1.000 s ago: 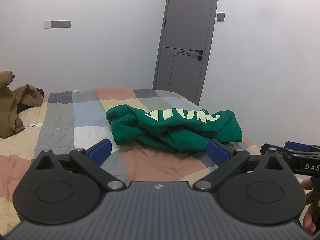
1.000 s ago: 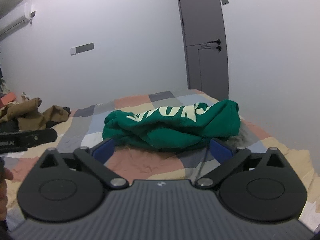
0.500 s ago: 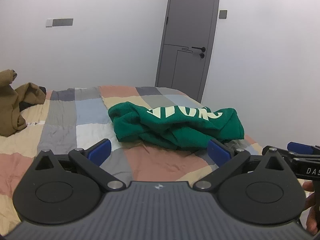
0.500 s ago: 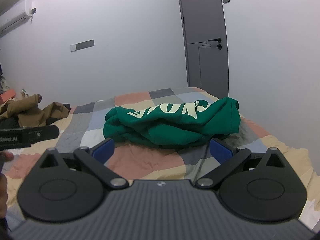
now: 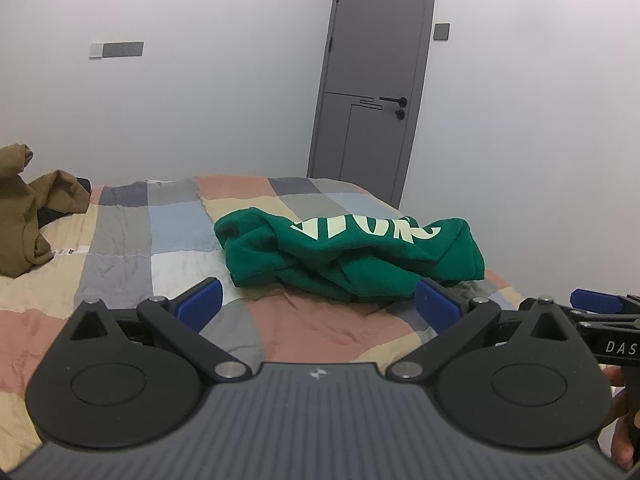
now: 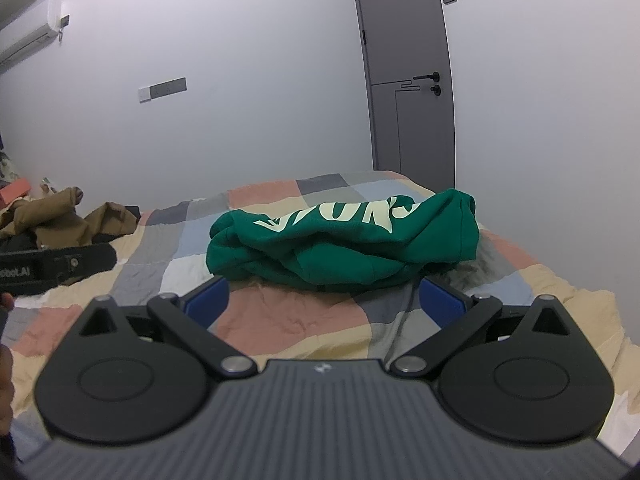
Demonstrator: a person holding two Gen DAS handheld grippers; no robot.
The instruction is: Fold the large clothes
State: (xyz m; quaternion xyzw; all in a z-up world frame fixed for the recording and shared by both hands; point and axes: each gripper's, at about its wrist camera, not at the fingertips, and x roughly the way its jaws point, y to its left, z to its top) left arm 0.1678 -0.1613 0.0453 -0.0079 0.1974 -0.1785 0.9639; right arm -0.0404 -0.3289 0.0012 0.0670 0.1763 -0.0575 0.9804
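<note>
A green sweatshirt point(image 5: 348, 254) with pale lettering lies in a loose bundle on the patchwork bedspread point(image 5: 132, 248), toward the bed's far right side. In the right wrist view the same green sweatshirt point(image 6: 344, 246) sits straight ahead. My left gripper point(image 5: 318, 306) is open, its blue pads wide apart, a short way in front of the garment with nothing between them. My right gripper point(image 6: 326, 300) is open too, just short of the bundle's near edge and apart from it. The right gripper's tip point(image 5: 596, 304) shows at the left wrist view's right edge.
A brown garment point(image 5: 28, 208) lies heaped at the bed's left, seen also as a brown heap point(image 6: 60, 216) in the right wrist view. A grey door point(image 5: 372, 80) stands shut behind the bed. White walls close in behind and on the right. The bedspread point(image 6: 288, 320) stretches flat before the sweatshirt.
Both grippers have drawn back and risen slightly, so the green sweatshirt sits a little farther off and higher in both views. Both have stayed open. The sweatshirt has not moved.
</note>
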